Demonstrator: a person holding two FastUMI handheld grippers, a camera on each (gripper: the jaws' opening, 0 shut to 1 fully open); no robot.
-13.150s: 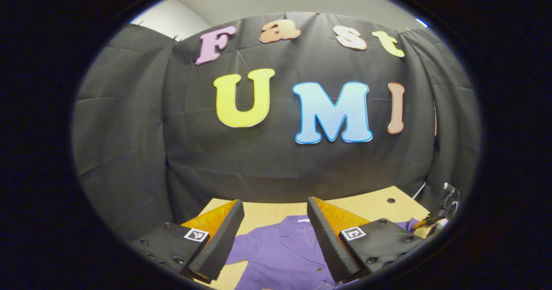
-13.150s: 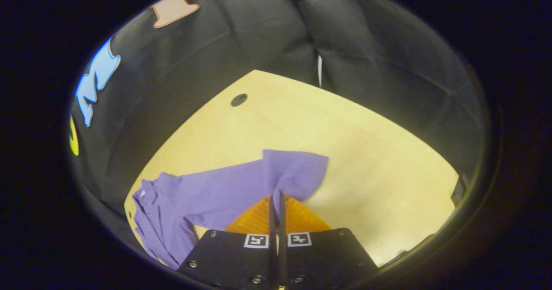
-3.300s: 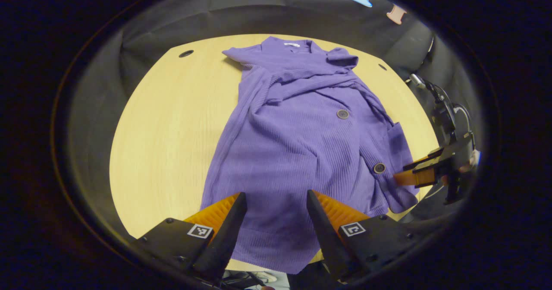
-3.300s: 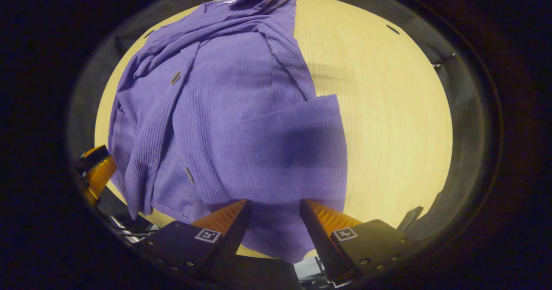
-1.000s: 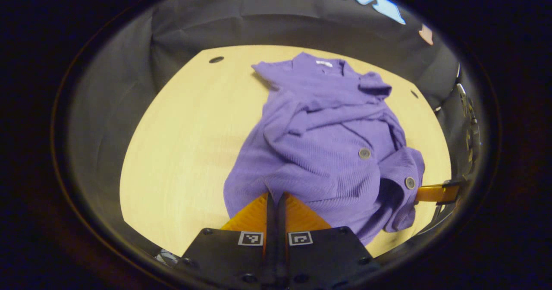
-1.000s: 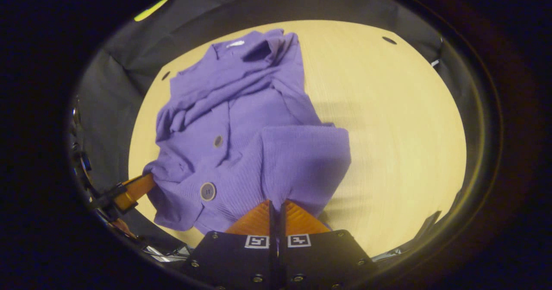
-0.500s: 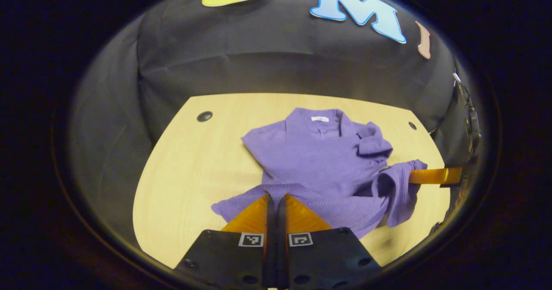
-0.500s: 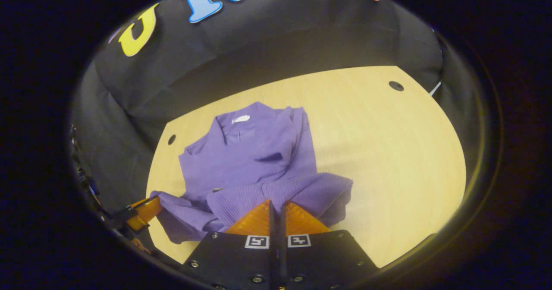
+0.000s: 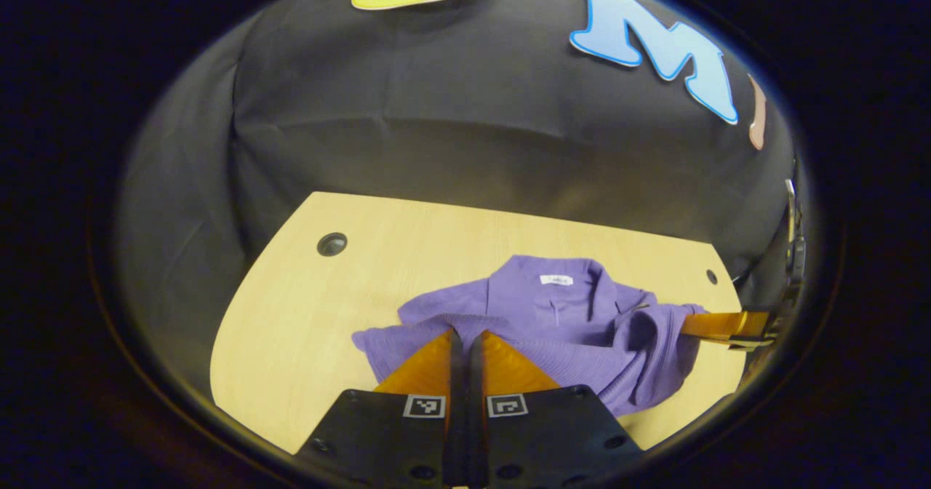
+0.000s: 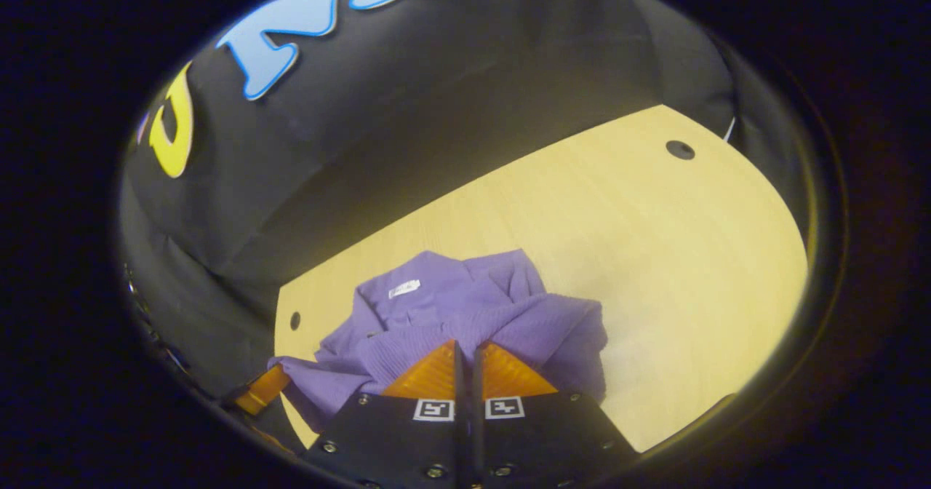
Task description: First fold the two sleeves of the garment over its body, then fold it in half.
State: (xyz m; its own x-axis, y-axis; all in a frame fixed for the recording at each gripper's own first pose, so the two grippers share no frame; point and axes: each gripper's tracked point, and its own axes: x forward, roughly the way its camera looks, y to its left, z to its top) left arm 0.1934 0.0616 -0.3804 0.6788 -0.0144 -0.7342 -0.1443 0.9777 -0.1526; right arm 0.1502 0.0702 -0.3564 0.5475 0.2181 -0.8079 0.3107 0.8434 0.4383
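I have both grippers, left gripper [image 9: 462,338] and right gripper [image 10: 465,348], clamped on the garment's [image 9: 553,314] hem, carrying it toward the collar at twelve o'clock; sleeves look folded, halving nearly done.

garment [image 9: 553,307] on table [image 9: 291,314] | collar toward wall [image 9: 436,125] | hem doubled over body

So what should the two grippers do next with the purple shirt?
Probably lower the hem onto the collar and let go. Both the left gripper and right gripper pinch the purple shirt with its bottom edge already carried over near the collar.
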